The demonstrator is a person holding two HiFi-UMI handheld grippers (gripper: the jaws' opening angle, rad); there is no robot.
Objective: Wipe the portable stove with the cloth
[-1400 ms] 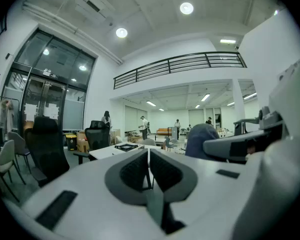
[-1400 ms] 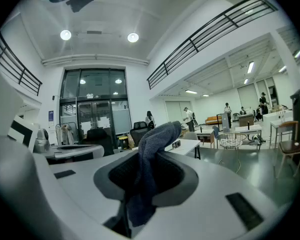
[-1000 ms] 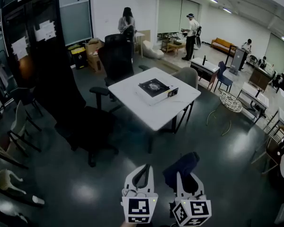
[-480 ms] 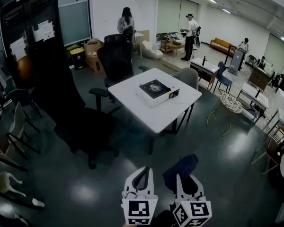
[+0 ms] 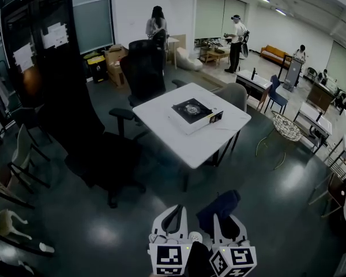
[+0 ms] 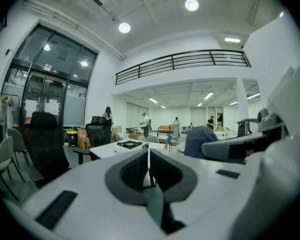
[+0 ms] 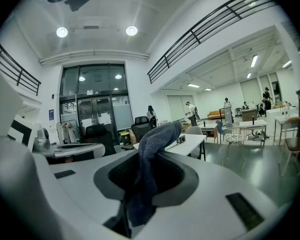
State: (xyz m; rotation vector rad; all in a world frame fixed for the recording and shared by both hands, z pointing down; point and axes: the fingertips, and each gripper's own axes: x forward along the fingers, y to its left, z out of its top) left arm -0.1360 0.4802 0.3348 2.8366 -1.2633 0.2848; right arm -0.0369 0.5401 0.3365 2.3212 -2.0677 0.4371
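The portable stove (image 5: 194, 112), white with a black top, sits on a white table (image 5: 167, 128) well ahead of me; it shows small in the left gripper view (image 6: 129, 144). Both grippers hang low at the bottom of the head view, far from the table. My left gripper (image 5: 173, 213) is shut with nothing in it, its jaws pressed together. My right gripper (image 5: 226, 214) is shut on a dark blue cloth (image 5: 219, 206), which sticks up between the jaws and droops forward in the right gripper view (image 7: 149, 164).
Black office chairs (image 5: 106, 154) stand left of and behind the table, a grey chair (image 5: 233, 94) at its far right. Several people (image 5: 237, 34) stand at the far end of the room among desks. Dark glossy floor (image 5: 104, 224) lies between me and the table.
The view has drifted slightly; the table and stove sit a little further right and lower. Both grippers stay low and hold their states.
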